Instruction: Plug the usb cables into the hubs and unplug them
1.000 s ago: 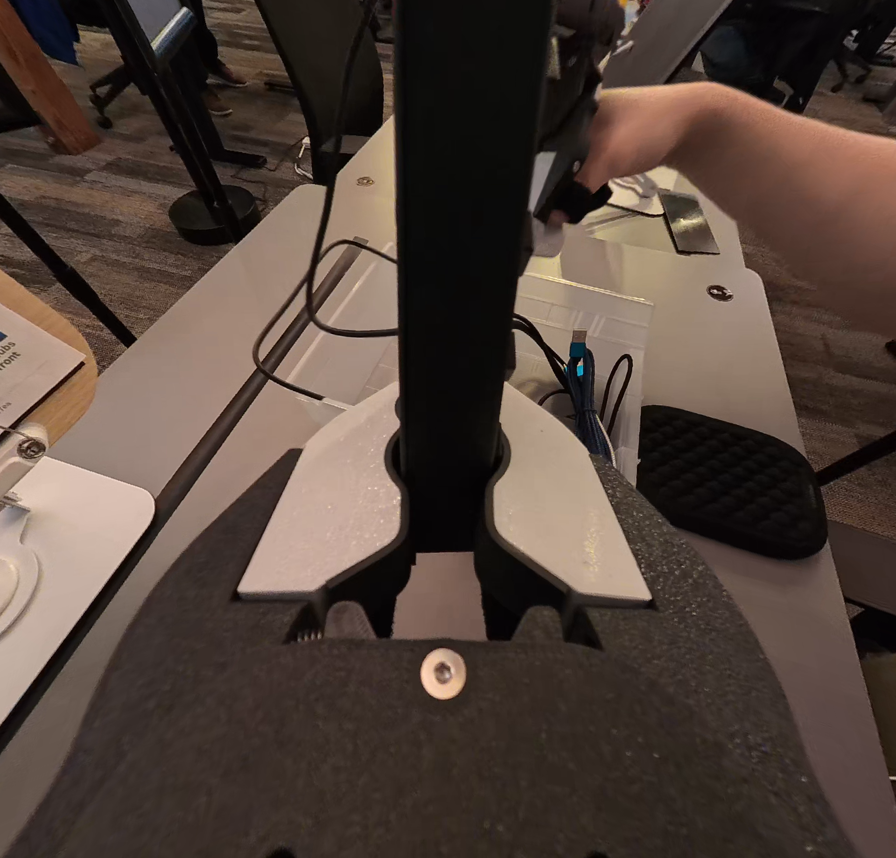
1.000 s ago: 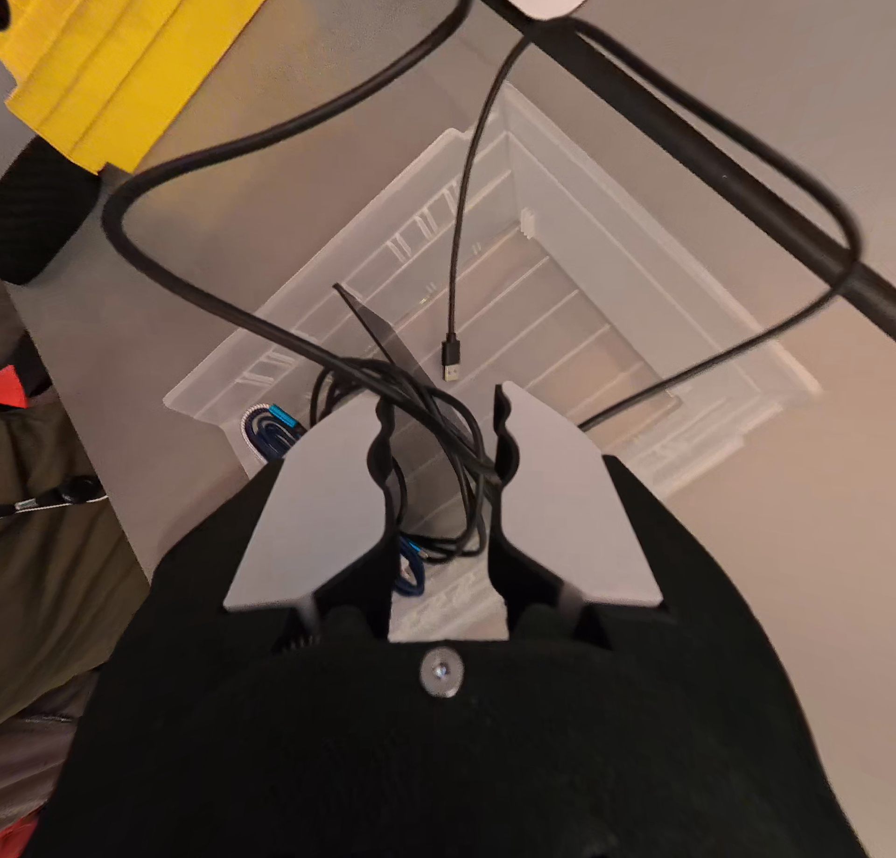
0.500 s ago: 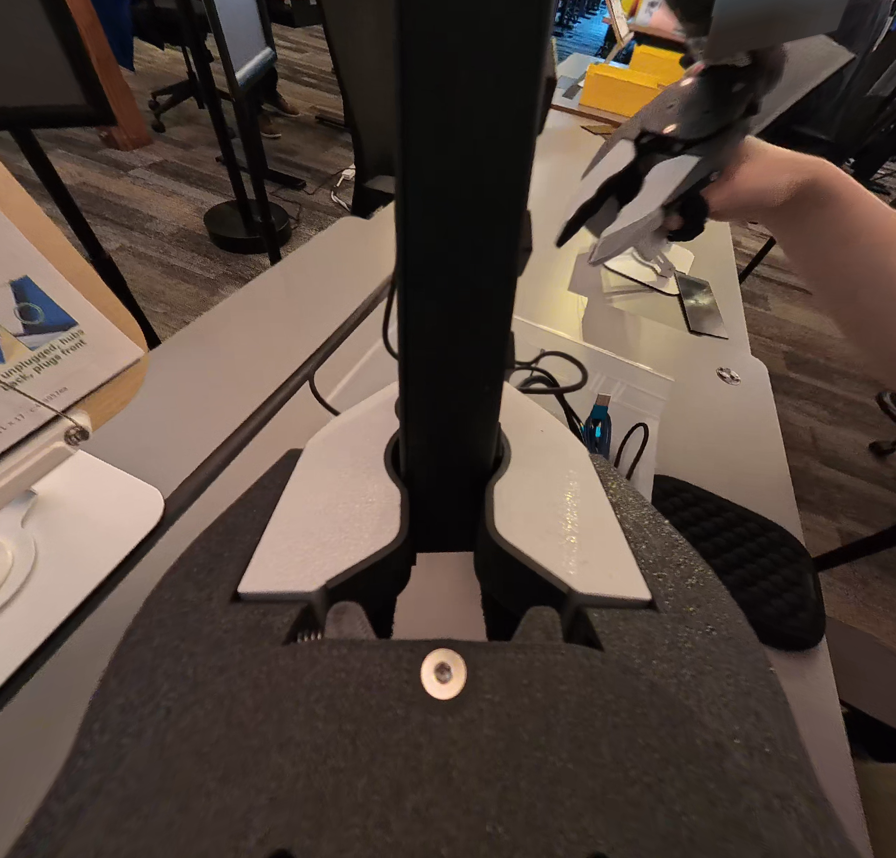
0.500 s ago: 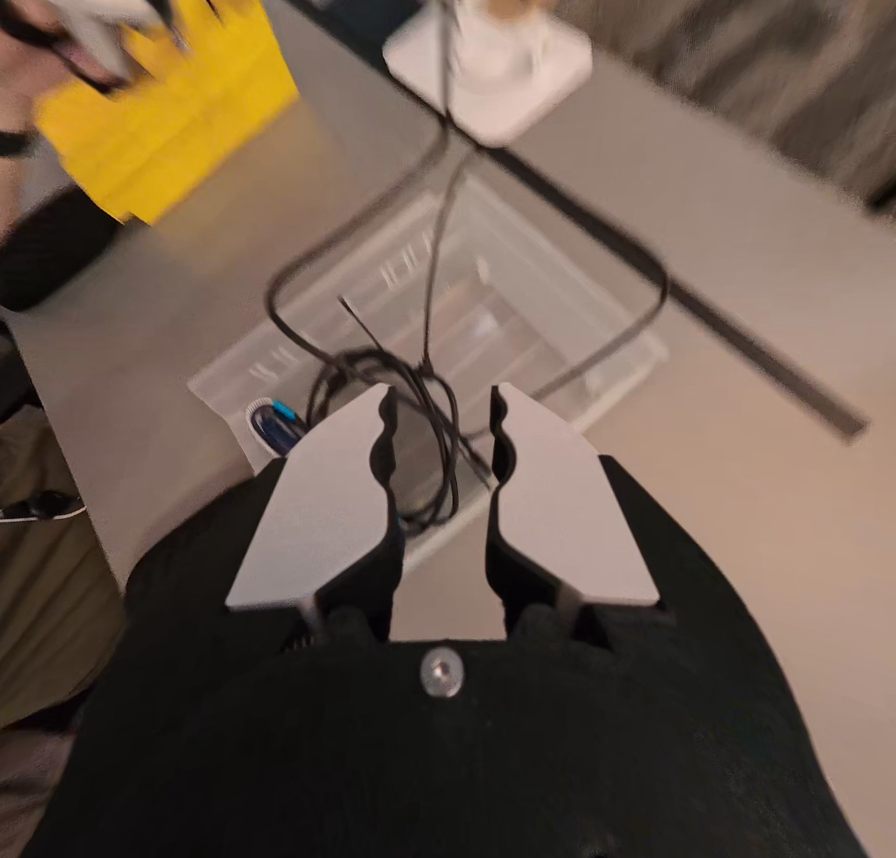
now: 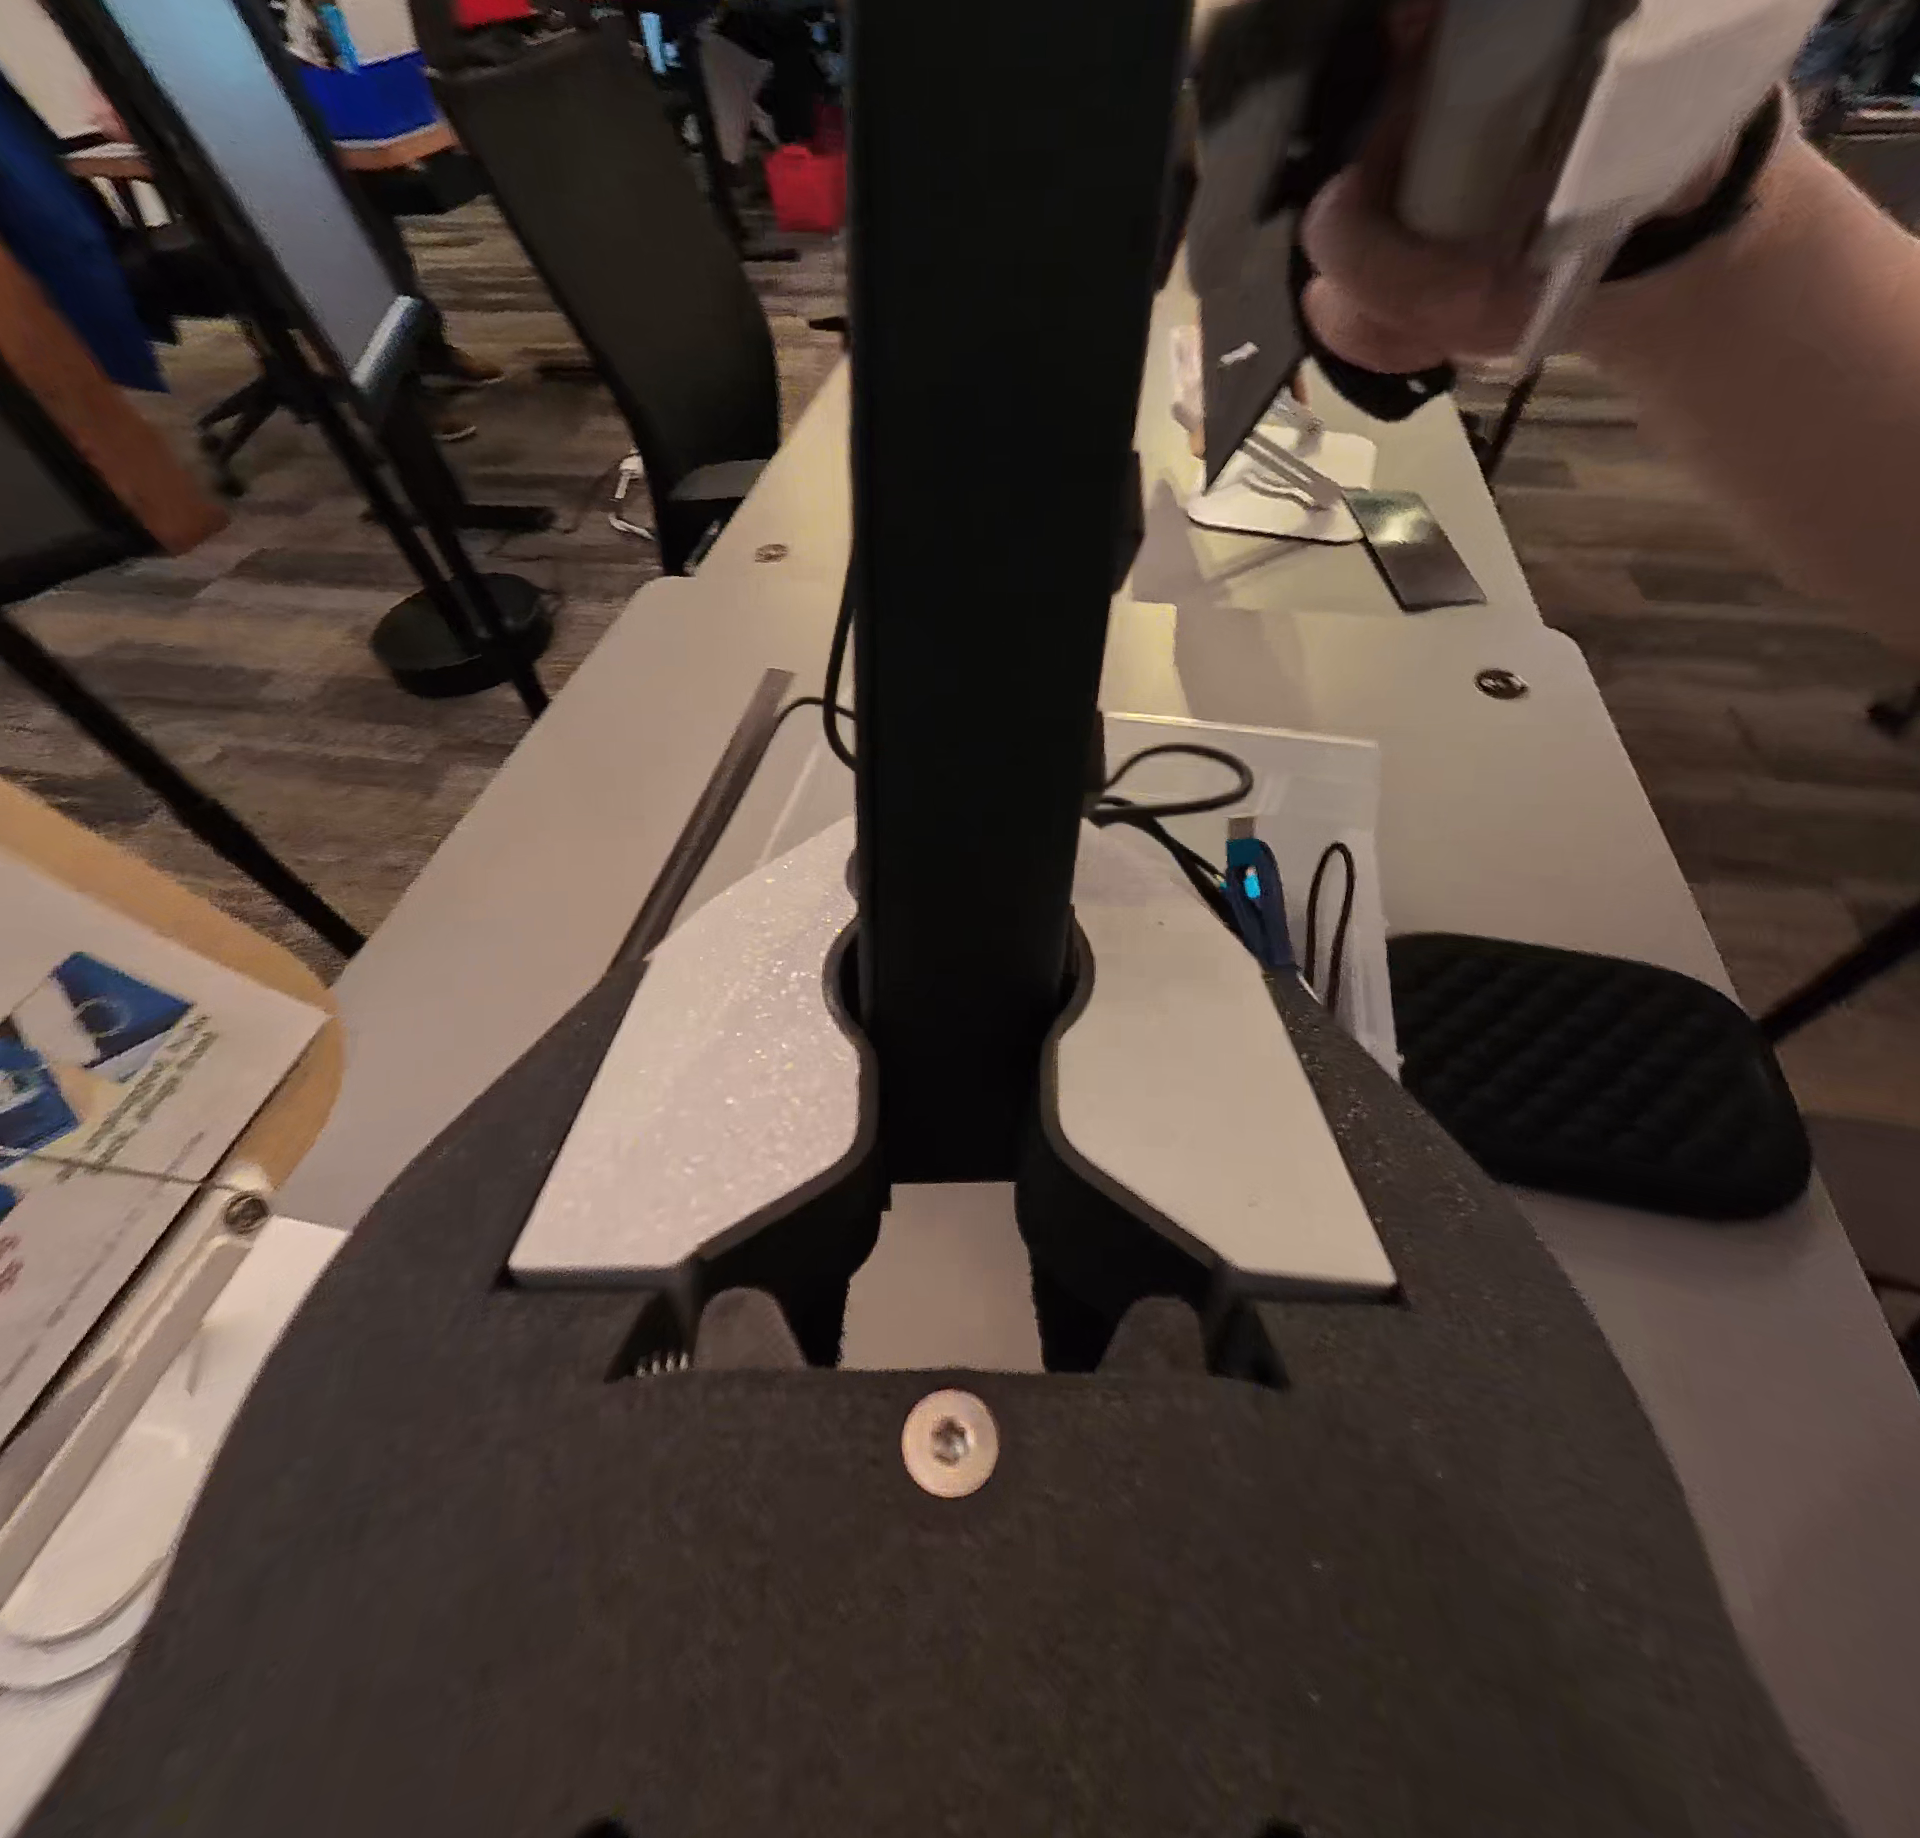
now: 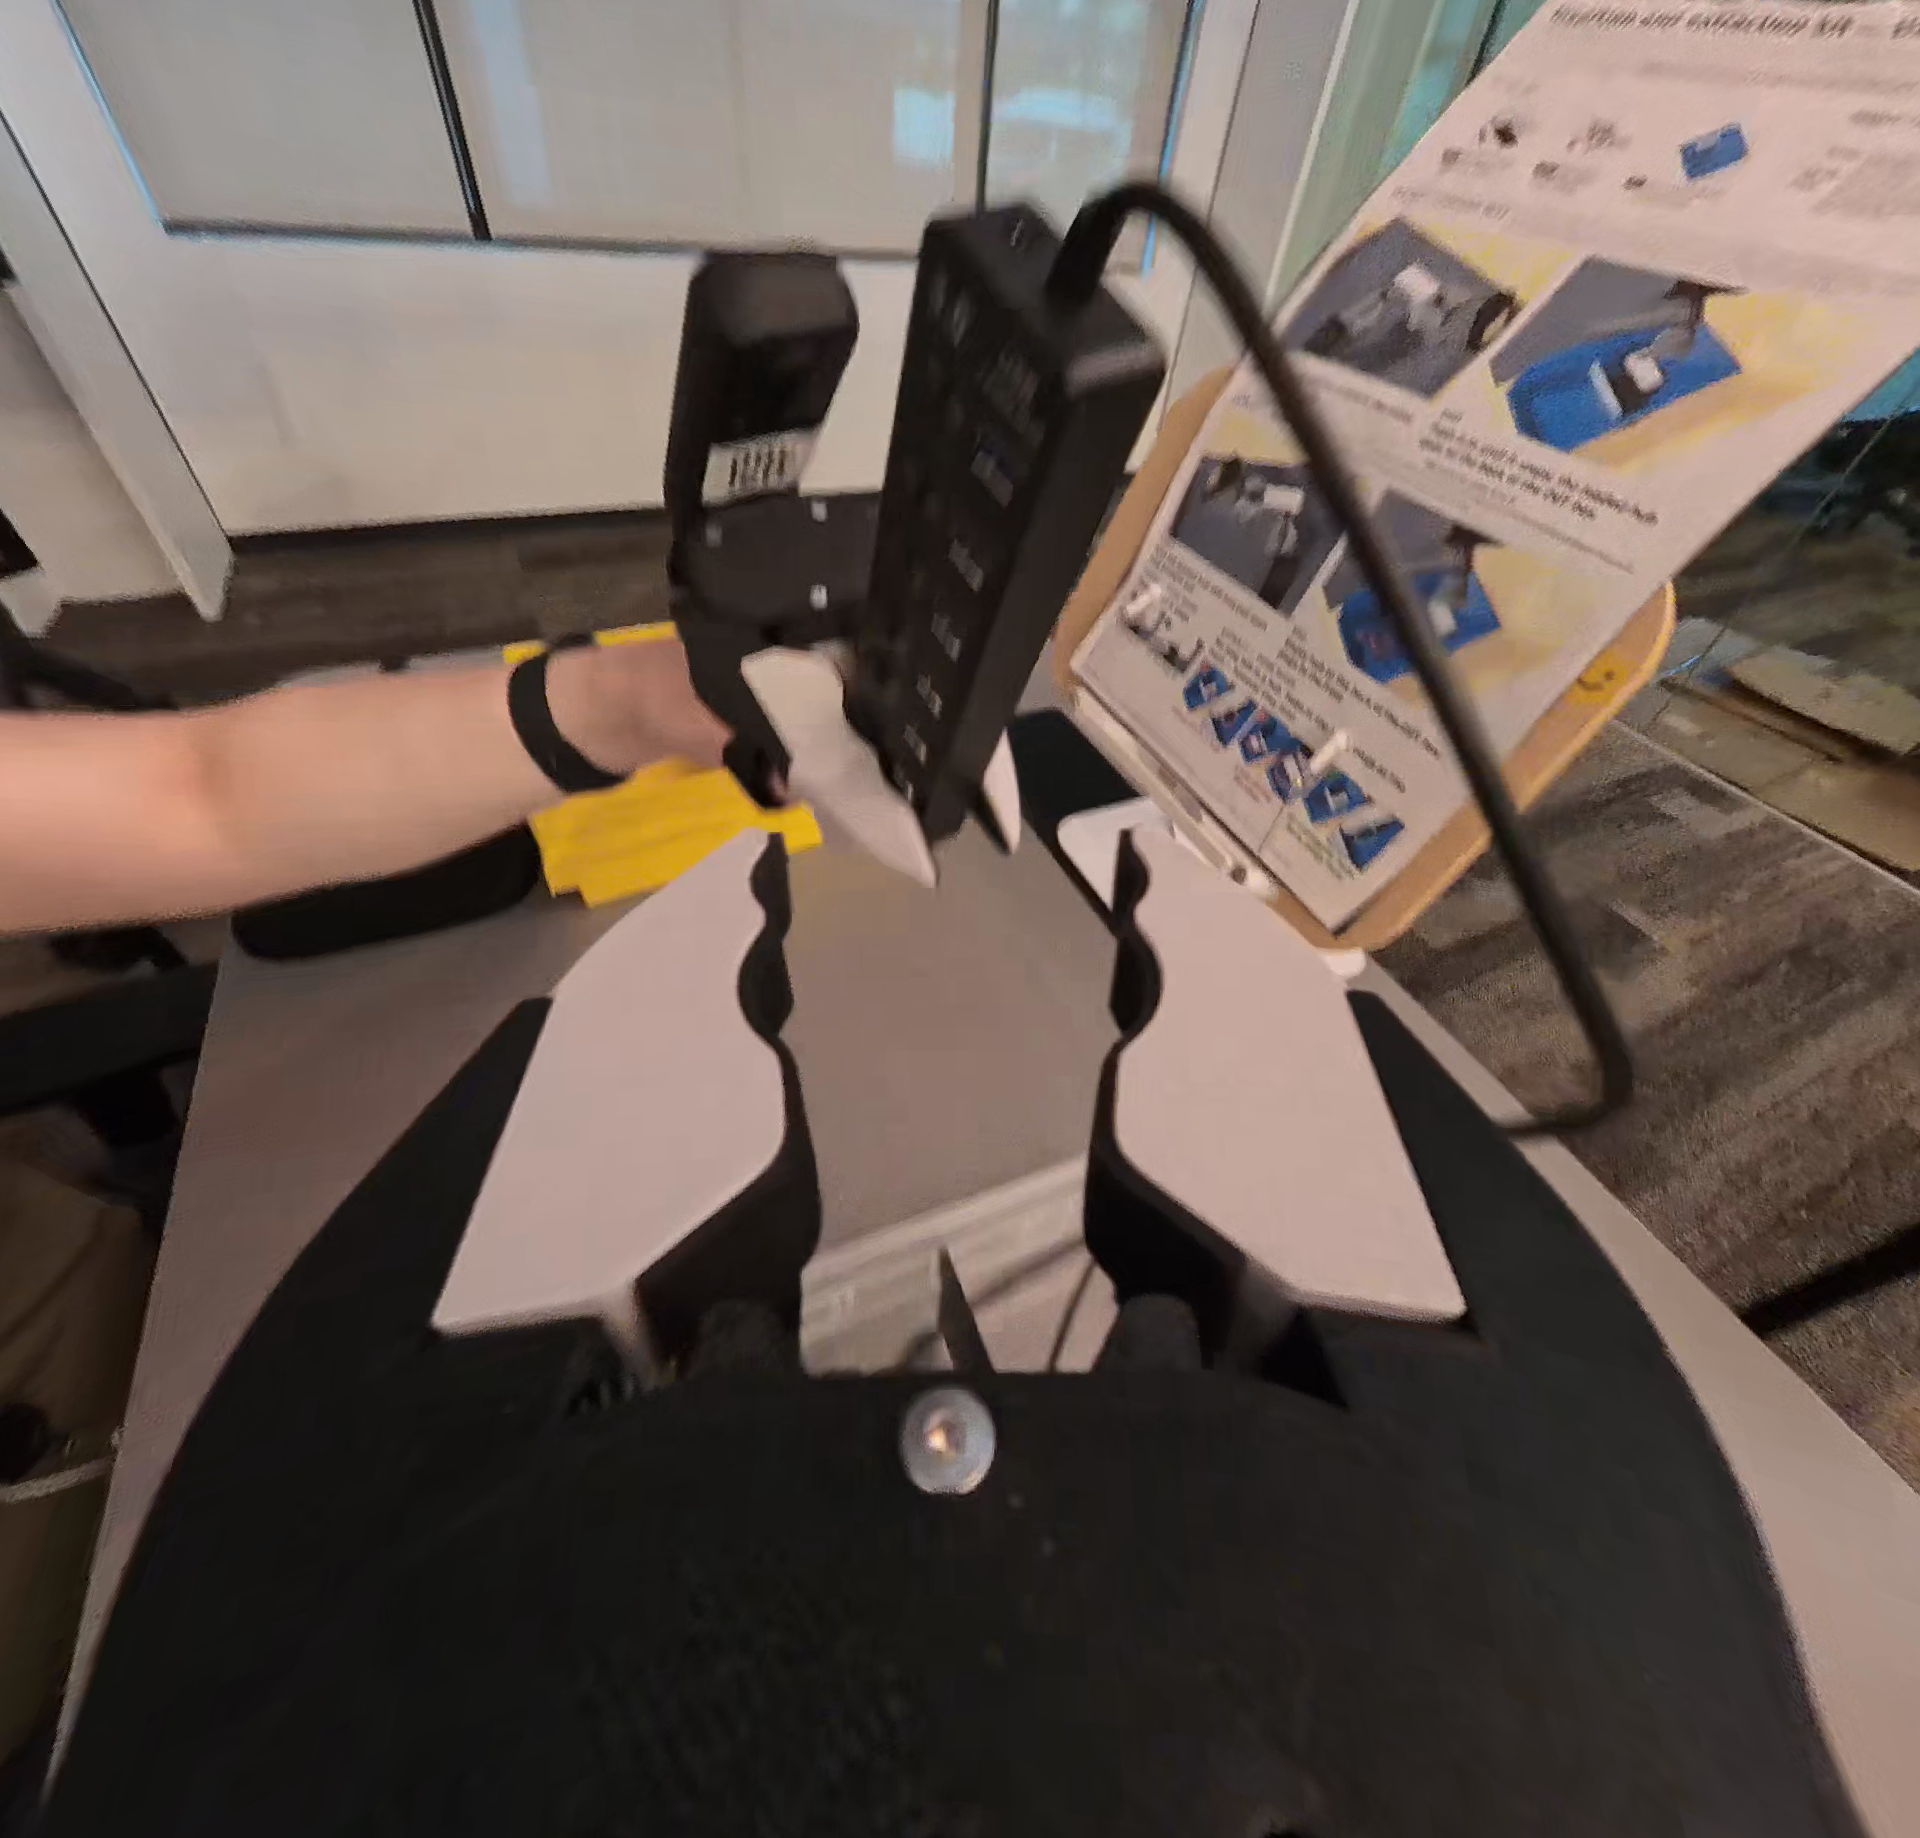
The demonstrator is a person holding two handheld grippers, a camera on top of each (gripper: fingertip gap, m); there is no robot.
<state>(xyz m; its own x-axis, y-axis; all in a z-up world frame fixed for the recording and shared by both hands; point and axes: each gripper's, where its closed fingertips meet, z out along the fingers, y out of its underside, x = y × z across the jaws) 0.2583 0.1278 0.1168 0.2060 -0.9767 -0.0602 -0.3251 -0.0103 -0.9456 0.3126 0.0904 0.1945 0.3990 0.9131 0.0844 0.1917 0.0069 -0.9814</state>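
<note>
One black USB hub (image 6: 997,531) and two tongs show: the left tongs (image 5: 958,941) are clamped on the hub's lower end, holding it upright at frame centre above the grey counter (image 5: 1621,832). The right tongs (image 6: 951,889) stand wide apart, empty, low in the right wrist view, just below the hub. The hub is long, its front lined with ports, one black cable (image 6: 1382,583) looping from its top; a blue-tipped cable (image 5: 1252,889) lies in the clear tray (image 5: 1340,780) right of centre.

One long black USB hub (image 6: 997,531) with one thick black cord (image 6: 1455,708). Behind it, one printed instruction sheet (image 6: 1507,458). One clear plastic bin (image 5: 1340,801) below it holds one blue cable bundle (image 5: 1252,895). Two grippers.
</note>
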